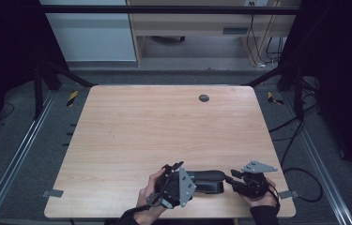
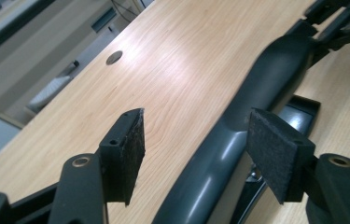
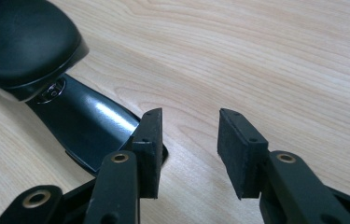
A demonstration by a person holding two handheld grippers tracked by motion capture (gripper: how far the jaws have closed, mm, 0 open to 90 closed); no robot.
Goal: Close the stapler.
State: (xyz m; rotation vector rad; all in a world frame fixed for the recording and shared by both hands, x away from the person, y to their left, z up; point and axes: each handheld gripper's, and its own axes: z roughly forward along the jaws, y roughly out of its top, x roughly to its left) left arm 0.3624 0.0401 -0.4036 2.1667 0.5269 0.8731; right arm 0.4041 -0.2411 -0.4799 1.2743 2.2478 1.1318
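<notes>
The pale wood surface (image 1: 164, 126) carries a black glossy long-handled stapler (image 1: 206, 180) at its near edge. I see both claws agape and empty: left claw (image 2: 196, 149) straddles the handle, right claw (image 3: 189, 149) sits beside the base. Risk: closing the left claw off-centre slides the slick handle.

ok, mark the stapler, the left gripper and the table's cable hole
stapler (image 1: 206, 176): high view, top of its black arm
left gripper (image 2: 196, 149): left gripper view, midway between its pads
cable hole (image 1: 204, 98): high view, centre of its cap

No legible text, label, brand, number or sign anywhere.
</notes>
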